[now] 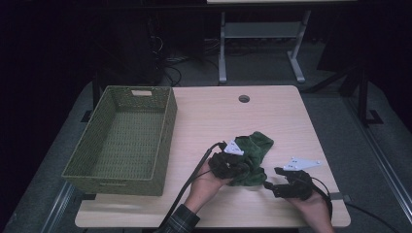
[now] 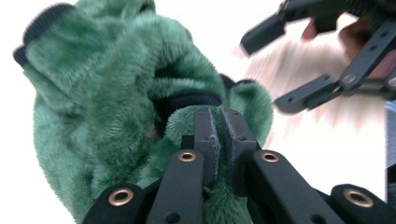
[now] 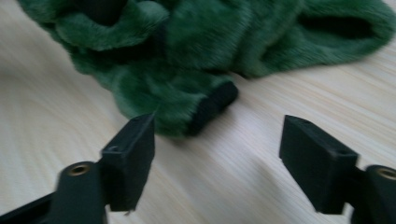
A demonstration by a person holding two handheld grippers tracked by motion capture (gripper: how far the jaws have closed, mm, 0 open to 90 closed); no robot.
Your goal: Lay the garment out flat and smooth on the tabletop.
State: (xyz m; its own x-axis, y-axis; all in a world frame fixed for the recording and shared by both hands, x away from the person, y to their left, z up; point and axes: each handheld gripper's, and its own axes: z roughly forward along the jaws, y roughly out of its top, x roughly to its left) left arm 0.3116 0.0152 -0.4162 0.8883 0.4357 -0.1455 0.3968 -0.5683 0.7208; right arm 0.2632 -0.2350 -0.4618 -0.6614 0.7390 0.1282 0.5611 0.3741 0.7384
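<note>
Left gripper view: green fleece garment (image 2: 107,107), bunched on the table (image 1: 272,114) at about 5 o'clock of centre, pinched by the left gripper (image 2: 219,135), jaws pressed nearly together on a fold. Right gripper (image 3: 217,154), at 3 o'clock of the garment, jaws spread, holding nothing. Green woven basket (image 1: 163,141) lies at 9 o'clock. No readable writing.

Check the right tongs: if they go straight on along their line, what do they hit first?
Probably the green fleece garment: its black-edged cuff lies just ahead of the open right tongs, with bare table between. Depth is unclear.
</note>
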